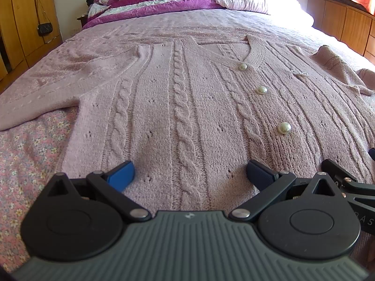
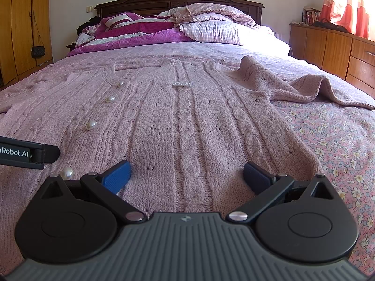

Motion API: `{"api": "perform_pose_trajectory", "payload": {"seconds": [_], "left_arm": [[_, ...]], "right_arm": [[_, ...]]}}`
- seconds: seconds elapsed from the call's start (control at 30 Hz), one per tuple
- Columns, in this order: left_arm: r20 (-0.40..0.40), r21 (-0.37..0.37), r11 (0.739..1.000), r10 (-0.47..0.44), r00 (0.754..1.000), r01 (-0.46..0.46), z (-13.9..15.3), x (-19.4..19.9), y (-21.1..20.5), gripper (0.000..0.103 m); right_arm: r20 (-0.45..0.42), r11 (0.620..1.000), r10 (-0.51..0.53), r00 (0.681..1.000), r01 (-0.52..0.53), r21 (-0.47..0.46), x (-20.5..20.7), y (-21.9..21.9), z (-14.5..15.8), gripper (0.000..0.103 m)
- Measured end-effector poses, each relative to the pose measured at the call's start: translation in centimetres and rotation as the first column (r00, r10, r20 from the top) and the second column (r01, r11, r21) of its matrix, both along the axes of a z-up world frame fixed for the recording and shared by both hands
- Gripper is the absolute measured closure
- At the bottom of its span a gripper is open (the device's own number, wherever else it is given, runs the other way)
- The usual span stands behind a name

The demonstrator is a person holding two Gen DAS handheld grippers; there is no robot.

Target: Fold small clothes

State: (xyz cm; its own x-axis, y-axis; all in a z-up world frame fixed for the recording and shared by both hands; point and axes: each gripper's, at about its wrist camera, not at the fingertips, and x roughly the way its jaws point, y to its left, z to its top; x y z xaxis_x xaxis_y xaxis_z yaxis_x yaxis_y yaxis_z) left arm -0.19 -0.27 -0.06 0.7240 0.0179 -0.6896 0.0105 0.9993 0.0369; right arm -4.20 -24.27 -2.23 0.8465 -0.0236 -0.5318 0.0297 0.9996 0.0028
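Note:
A pink cable-knit cardigan [image 1: 187, 98] with pearl buttons [image 1: 284, 128] lies flat, front up, on the bed, collar away from me. It also shows in the right wrist view [image 2: 187, 117]. My left gripper [image 1: 190, 173] is open, low over the hem on the garment's left half. My right gripper [image 2: 186, 172] is open, low over the hem on the right half, beside the left one. The right sleeve [image 2: 293, 82] lies bunched out to the right. The left sleeve [image 1: 39, 98] stretches out to the left.
The bed has a floral sheet [image 2: 328, 135] and a pink knitted cover [image 1: 164, 21]. Pillows and a purple quilt [image 2: 140, 32] are piled at the headboard. Wooden wardrobes [image 1: 21, 23] stand to the left, drawers [image 2: 339, 49] to the right.

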Motion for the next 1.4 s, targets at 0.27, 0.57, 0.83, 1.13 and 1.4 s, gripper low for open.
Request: {"api": "perform_pose_trajectory", "payload": {"seconds": [0.27,0.57,0.83,1.13,1.4], "left_arm": [[0.0,0.0,1.0,0.0,1.0,0.0,0.01,-0.01,-0.01,0.0],[0.001,0.001,1.0,-0.001,1.0,0.001,0.01,-0.03,-0.02,0.0],[0.001,0.001,1.0,0.0,1.0,0.0,0.0,-0.03,0.05,0.0],[0.002,-0.001,1.0,0.0,1.0,0.0,0.06,-0.01,0.12,0.0],[-0.009,-0.005,1.0,0.004,1.0,-0.004,0.22,0.29,0.38,0.0]], "right_arm": [[0.0,1.0,0.0,1.0,0.0,0.0,-0.01,0.01,-0.01,0.0],[0.001,1.0,0.0,1.0,0.0,-0.001,-0.05,0.02,0.01,0.0],[0.0,1.0,-0.002,1.0,0.002,-0.001,-0.03,0.04,0.07,0.0],[0.0,1.0,-0.002,1.0,0.002,-0.002,0.0,0.09,0.03,0.0],[-0.009,1.0,-0.006,1.0,0.006,0.001,0.18,-0.06,0.1,0.0]]}}
